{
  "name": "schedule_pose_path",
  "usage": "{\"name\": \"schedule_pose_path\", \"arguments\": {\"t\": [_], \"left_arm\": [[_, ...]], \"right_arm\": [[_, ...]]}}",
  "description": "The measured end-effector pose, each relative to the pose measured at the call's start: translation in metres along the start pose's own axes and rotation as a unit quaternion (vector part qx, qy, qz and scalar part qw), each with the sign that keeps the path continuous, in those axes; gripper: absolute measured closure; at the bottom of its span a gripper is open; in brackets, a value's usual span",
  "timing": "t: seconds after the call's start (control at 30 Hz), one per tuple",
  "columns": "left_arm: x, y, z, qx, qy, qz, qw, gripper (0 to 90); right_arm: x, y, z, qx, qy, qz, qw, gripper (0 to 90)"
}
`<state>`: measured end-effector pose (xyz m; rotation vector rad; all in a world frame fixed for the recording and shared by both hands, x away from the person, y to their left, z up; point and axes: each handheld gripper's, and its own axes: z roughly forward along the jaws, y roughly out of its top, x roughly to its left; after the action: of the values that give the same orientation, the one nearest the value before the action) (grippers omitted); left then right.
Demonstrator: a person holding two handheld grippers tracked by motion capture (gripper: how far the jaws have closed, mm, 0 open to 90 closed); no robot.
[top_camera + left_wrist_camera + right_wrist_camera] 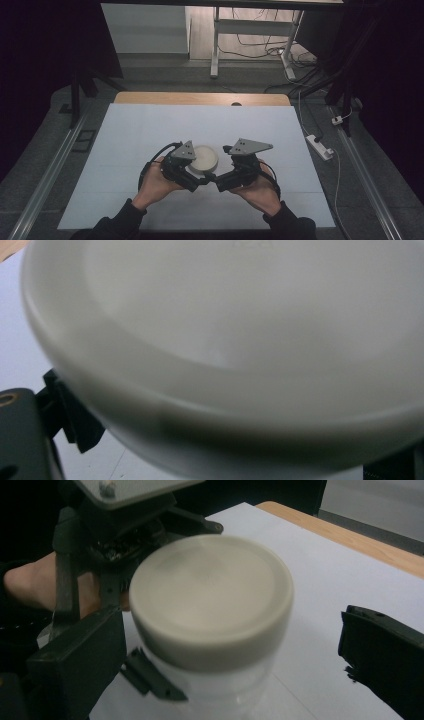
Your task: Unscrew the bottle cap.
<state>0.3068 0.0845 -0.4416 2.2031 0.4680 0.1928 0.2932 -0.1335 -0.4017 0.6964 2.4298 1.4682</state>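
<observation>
A clear jar with a cream screw lid [204,157] stands on the white table cover [150,125], between my two grippers. My left gripper [200,177] comes in from the left with its jaws pressed to the jar's body [225,340], which sits very close and blurred in the left gripper view. My right gripper [222,182] comes in from the right. In the right gripper view its jaws stand wide on either side of the lid [210,595], the right one well apart from it, so my right gripper [230,665] is open.
The white cover lies over a wooden tabletop whose far edge [200,98] shows. A power strip [320,146] and cables lie on the floor to the right. A white desk frame [215,45] stands beyond the table.
</observation>
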Motion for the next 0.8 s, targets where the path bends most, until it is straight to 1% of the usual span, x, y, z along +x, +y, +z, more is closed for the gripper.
{"name": "schedule_pose_path", "arguments": {"t": [0.2,0.33,0.43,0.5,0.63,0.73,0.8], "left_arm": [[-0.001,0.001,0.000,-0.001,-0.002,0.000,1.0000,7.3],[-0.001,0.001,0.001,0.001,-0.003,0.000,1.0000,7.4],[-0.001,0.001,0.001,0.001,-0.006,0.000,1.0000,7.4],[-0.001,0.001,0.001,0.001,-0.008,-0.001,1.0000,7.3],[-0.001,0.001,0.000,0.002,-0.010,0.001,1.0000,7.4],[0.000,0.002,-0.001,0.002,-0.018,0.007,0.9998,7.4],[0.000,0.002,-0.002,-0.001,-0.027,0.011,0.9996,7.4]], "right_arm": [[0.004,0.007,0.017,0.001,0.003,-0.010,0.9999,0.0],[0.005,0.009,0.023,-0.002,0.005,-0.012,0.9999,1.1],[0.005,0.009,0.027,-0.003,0.011,-0.014,0.9998,3.4],[0.005,0.008,0.029,-0.004,0.018,-0.014,0.9997,6.8],[0.005,0.007,0.029,-0.008,0.021,-0.015,0.9996,7.1],[0.005,0.008,0.029,-0.010,0.025,-0.016,0.9995,7.3],[0.004,0.009,0.028,-0.007,0.034,-0.020,0.9992,7.4]]}}
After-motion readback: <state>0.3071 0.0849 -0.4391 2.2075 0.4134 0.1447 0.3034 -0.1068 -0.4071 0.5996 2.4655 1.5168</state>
